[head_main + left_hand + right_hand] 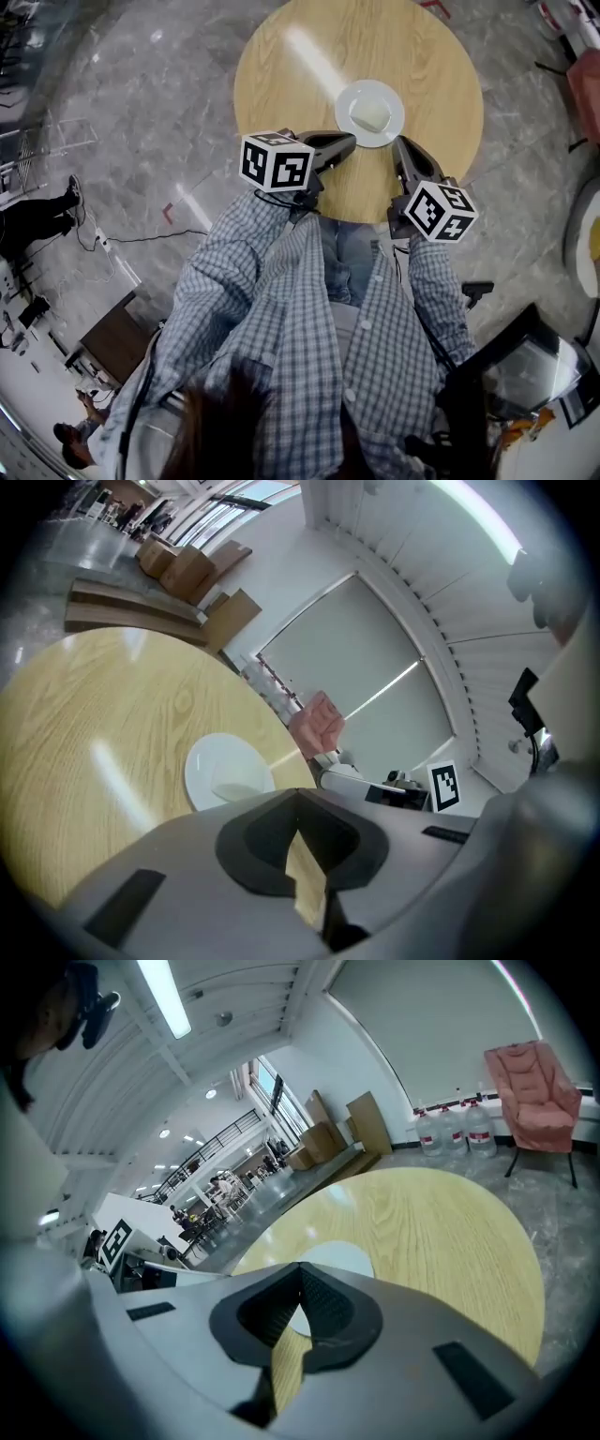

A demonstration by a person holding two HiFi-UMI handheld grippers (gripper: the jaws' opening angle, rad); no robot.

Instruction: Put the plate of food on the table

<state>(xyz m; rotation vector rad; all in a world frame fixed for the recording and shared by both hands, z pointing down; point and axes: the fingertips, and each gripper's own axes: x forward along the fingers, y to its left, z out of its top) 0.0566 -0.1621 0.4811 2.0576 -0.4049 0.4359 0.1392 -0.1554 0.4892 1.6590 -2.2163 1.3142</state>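
A white round plate (349,95) of pale food (372,116) is set on the round wooden table (291,84); the left gripper (348,142) and right gripper (401,143) are closed on nothing

White plate (348,100) with a pale food piece (372,114) rests flat on the round wooden table (281,75).

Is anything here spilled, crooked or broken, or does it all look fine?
Nothing stands out. The white plate sits flat on the round table, well inside its edge, with the pale food on it and no spill around. The left gripper and right gripper are empty, close beside the plate.
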